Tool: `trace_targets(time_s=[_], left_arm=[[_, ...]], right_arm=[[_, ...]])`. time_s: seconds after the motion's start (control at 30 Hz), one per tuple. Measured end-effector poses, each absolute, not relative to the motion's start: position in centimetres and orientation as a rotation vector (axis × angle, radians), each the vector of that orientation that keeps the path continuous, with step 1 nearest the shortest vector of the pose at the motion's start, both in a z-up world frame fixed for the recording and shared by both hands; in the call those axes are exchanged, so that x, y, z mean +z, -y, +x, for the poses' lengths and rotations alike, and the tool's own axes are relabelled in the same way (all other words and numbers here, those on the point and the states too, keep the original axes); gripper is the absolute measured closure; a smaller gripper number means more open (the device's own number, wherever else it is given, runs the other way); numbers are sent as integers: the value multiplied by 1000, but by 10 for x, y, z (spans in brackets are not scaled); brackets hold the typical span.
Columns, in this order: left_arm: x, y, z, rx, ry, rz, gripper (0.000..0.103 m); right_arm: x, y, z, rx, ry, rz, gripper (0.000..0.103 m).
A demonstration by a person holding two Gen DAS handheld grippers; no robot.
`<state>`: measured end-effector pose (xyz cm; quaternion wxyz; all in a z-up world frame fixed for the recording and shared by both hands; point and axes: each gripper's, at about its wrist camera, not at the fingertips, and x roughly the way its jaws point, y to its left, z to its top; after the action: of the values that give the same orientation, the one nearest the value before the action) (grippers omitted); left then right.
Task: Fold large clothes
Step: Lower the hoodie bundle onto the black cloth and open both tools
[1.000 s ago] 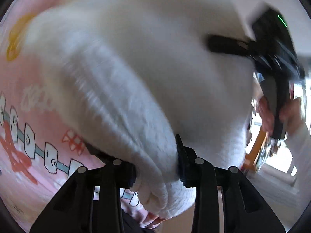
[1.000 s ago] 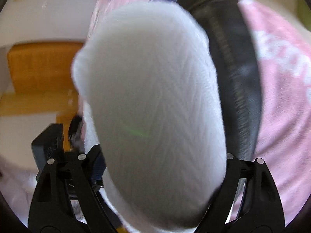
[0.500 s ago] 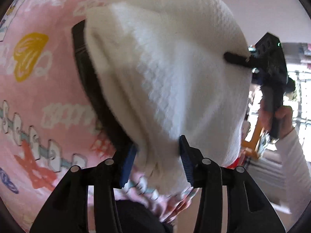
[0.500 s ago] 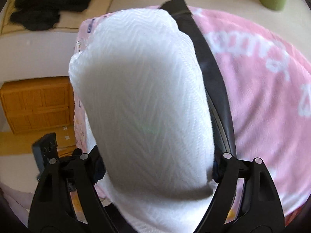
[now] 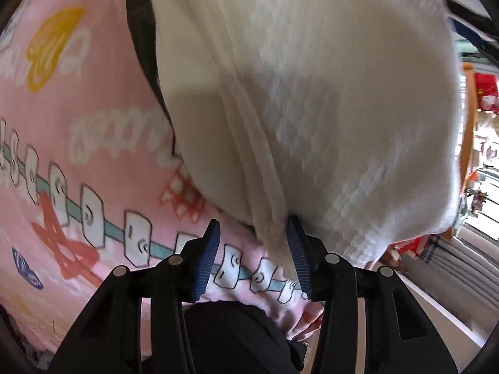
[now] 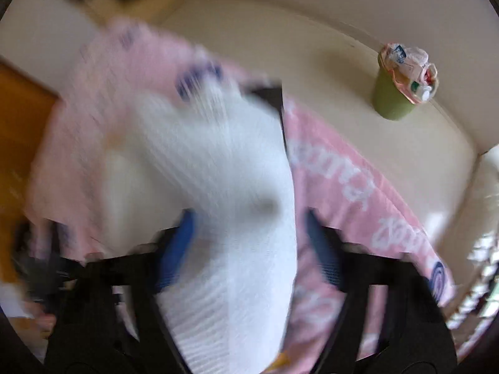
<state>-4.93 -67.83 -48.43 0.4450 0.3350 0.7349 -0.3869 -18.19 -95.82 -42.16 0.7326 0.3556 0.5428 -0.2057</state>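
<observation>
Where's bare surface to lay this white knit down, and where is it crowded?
Free: the pink printed blanket left of the white knit, and its strip toward the green bin; beyond that, bare cream floor. Crowded: between both claws, where the knit hangs, and the dark strap alongside it.

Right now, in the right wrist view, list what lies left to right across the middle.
Orange wooden cabinet → pink printed blanket → white knit garment → more pink blanket → cream floor → green bin.
</observation>
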Motion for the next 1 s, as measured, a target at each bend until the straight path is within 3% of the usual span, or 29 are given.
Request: trace_targets(time_s=[0.17, 0.3, 0.57, 0.63, 0.77, 0.97, 1.0], left_arm=[[-519, 666, -72, -902, -1810, 966, 60], [-524, 658, -64, -801, -1856, 910, 60], [-422, 643, 8, -864, -1749, 695, 65], [-397, 664, 27, -903, -1703, 625, 65], [-381, 713, 24, -967, -1653, 560, 65], [-464, 775, 26, -843, -1603, 729, 65], [-480, 778, 33, -795, -1610, 736, 59]], right_arm=[[-472, 952, -131, -376, -1292, 809, 48], [-442, 948, -132, -463, -1308, 758, 43], [-341, 876, -246, -796, -900, 891, 43], [-340, 842, -254, -777, -833, 902, 43], [-376, 789, -244, -753, -972, 847, 43], [-436, 769, -234, -843, -1089, 804, 43], [-438, 769, -232, -845, -1089, 807, 43]])
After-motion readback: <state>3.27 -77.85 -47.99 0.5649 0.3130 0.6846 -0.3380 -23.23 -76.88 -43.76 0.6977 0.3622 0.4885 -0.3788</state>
